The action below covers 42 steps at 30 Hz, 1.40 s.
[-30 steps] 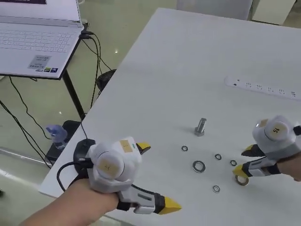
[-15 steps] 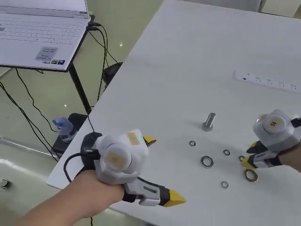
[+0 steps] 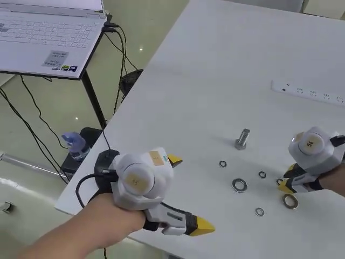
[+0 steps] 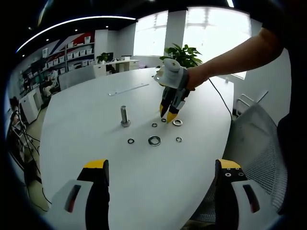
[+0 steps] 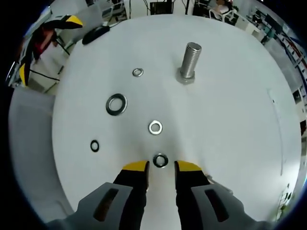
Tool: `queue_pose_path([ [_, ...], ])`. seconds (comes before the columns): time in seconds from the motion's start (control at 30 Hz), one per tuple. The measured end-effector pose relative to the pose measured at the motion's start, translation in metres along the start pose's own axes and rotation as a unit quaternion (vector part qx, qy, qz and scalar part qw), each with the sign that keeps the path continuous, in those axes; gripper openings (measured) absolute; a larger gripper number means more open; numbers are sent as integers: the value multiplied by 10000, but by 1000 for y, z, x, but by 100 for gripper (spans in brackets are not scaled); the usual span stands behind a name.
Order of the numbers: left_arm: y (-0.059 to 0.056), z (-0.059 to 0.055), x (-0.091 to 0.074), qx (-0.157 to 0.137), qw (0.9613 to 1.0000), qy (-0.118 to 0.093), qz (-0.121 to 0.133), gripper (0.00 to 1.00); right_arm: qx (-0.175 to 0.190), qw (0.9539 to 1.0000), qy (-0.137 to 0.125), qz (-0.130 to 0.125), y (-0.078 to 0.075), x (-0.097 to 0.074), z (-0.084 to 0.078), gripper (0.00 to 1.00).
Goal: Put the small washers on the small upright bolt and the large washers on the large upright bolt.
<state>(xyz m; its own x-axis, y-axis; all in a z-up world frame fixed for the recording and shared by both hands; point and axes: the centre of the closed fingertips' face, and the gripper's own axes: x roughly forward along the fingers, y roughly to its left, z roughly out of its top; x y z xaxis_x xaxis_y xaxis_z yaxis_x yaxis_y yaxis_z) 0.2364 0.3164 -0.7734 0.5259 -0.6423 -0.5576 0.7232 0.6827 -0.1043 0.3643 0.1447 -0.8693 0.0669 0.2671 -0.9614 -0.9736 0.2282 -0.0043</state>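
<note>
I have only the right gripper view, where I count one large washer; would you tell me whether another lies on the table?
Observer: Yes, a second large washer lies right beside the right gripper, on the person's side of its tips.
Operator: Thank you. Is the left gripper carrying anything?
Observer: No. The left gripper hovers at the near edge of the table, jaws wide open with nothing between them.
</note>
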Motion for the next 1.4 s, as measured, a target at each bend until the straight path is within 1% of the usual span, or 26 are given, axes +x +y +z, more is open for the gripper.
queue_pose_path([
  [0.13,-1,-1,1,-13,10000,-6,-24,91,-19,9999,88,-44,0,0,0,23],
  [0.27,-1,-1,1,-55,10000,-40,-12,91,-74,9998,155,-79,3,1,3,20],
  [0.4,-1,-3,0,-63,10000,-32,1,90,-38,9997,240,-94,2,2,4,17],
  [0.43,-1,-3,0,-75,10000,-35,0,90,-135,9995,282,-79,2,2,4,17],
  [0.47,-1,-4,0,-76,10000,-32,-1,90,-153,9994,304,-74,3,3,4,16],
  [0.63,-1,-7,-1,-103,9999,-6,14,89,-191,9987,467,-98,2,4,5,14],
  [0.73,-2,-7,-2,-93,10000,8,14,88,-187,9984,515,-123,2,4,5,14],
  [1.03,-5,-2,-2,-32,10000,0,22,88,35,9991,406,-82,0,2,4,13],
  [1.1,-4,-2,-2,-33,10000,2,37,88,74,9993,362,-80,1,-1,4,13],
  [1.27,-2,-2,-3,-57,10000,-6,76,88,125,9993,344,-92,2,-10,1,13],
  [1.4,-1,1,-3,-161,9997,-113,111,88,227,9992,320,-73,6,-19,-6,12],
])
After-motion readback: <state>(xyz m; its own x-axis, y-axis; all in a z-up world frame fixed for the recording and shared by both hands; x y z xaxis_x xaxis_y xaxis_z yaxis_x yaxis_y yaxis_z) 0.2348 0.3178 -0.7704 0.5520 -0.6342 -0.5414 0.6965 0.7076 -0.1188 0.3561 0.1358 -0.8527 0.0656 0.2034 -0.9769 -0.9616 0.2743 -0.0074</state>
